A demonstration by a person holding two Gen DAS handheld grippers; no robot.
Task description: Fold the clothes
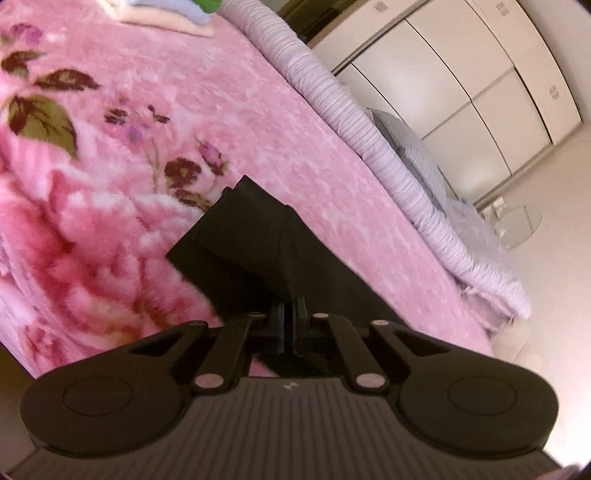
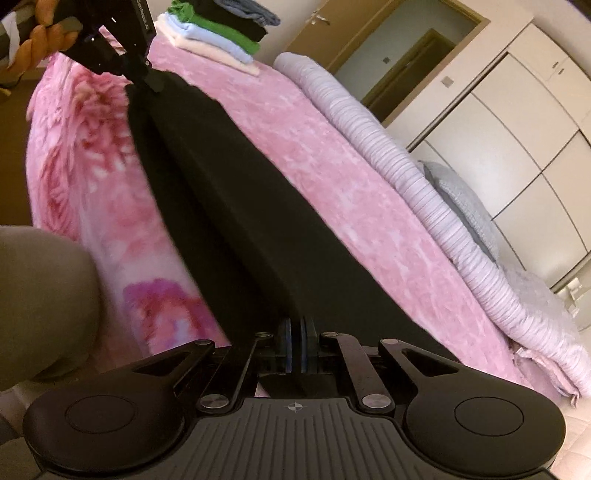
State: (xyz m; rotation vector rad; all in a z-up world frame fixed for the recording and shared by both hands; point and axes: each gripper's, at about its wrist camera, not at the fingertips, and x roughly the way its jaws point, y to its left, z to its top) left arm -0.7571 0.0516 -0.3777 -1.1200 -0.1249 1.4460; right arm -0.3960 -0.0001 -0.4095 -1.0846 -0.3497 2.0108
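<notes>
Step in hand, by my reading: both ends of a black garment (image 2: 236,206) were pinched, ready for a fold. It lay in a long band on the pink floral blanket (image 1: 229,96) of the bed, already narrowed lengthwise.

Left tool (image 1: 290,314): jaws closed on one end of the garment, cloth bunched up between them. In the right wrist view this tool (image 2: 153,83) sat at the band's far end, a hand (image 2: 40,37) wrapped round its grip.

Right tool (image 2: 295,343): jaws pressed together on the near end of the cloth.

Both tools pointed downward at the bed, each tilted against the room.

Next move, as judged: lift one end and carry it over to the other, keeping the edges aligned and the cloth taut enough not to sag.

A stack of folded clothes (image 2: 218,33) stood at the far corner of the bed, well apart.
</notes>
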